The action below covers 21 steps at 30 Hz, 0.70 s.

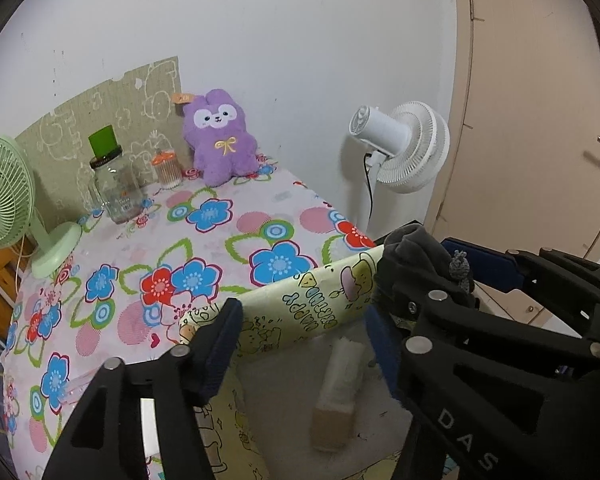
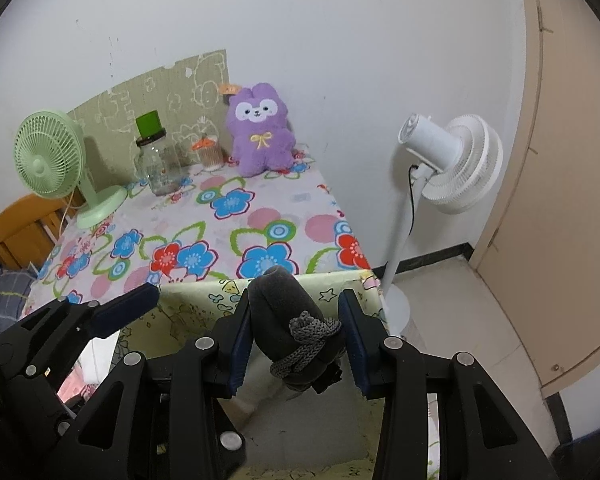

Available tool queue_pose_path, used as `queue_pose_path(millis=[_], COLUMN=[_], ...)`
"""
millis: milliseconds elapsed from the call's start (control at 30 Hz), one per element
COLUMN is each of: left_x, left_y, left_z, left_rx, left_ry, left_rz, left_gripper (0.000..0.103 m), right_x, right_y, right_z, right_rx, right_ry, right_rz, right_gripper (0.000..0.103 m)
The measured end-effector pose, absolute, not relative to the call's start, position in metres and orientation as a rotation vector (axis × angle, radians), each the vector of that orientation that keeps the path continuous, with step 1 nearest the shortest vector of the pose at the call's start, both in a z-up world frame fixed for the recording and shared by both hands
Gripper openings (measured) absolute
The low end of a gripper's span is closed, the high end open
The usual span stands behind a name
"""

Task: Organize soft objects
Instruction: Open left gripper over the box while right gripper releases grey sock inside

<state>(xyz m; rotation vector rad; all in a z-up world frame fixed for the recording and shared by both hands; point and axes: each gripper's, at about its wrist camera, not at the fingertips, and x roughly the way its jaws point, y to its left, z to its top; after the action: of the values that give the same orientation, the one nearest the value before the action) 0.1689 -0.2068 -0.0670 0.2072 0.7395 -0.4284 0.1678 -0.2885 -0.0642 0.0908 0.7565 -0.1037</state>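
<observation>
Fuzzy purple plush rabbit toy (image 1: 219, 140), matt pile. Glossy floral plastic tablecloth (image 1: 204, 240). Clear smooth glass jar (image 1: 116, 188). Pale-yellow cartoon-print fabric storage box (image 1: 320, 300), smooth cloth walls. Dark grey matt fleece bundle (image 2: 288, 332) with rough knitted grey cord (image 2: 308, 340). White plastic standing fan (image 2: 456, 164).

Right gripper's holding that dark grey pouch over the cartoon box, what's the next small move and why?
Probably lower the right gripper a little and open it: the dark grey pouch sits clamped between its jaws, above the open yellow cartoon box, while the left gripper stands open, holding nothing.
</observation>
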Motion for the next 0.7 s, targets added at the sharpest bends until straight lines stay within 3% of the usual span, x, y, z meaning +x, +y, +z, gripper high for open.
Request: queue_pose_path(millis=[200,333,533,700], left_x=[0.171,0.171,0.168,0.161], left_y=[-0.205,-0.2,-0.192,-0.185], left_z=[-0.071,-0.072,-0.068,-0.063], left_rx=[0.216,0.195,0.174,0.171], left_ry=[0.753,0.768,0.768,0.742], left_rz=[-0.408,-0.406,-0.399,-0.383], left_gripper=[0.081,0.081,0.087,0.092], right_x=[0.174,0.175,0.17,0.162], right_y=[-0.287,-0.286,-0.28,-0.276], right_z=[-0.072,-0.073,-0.07,-0.066], right_rx=[0.103,0.099,0.093,0.105], right_ry=[0.783,0.784,0.757,0.729], right_rz=[-0.089,-0.094,-0.104,-0.121], right_gripper=[0.049,0.072,0.086,0.09])
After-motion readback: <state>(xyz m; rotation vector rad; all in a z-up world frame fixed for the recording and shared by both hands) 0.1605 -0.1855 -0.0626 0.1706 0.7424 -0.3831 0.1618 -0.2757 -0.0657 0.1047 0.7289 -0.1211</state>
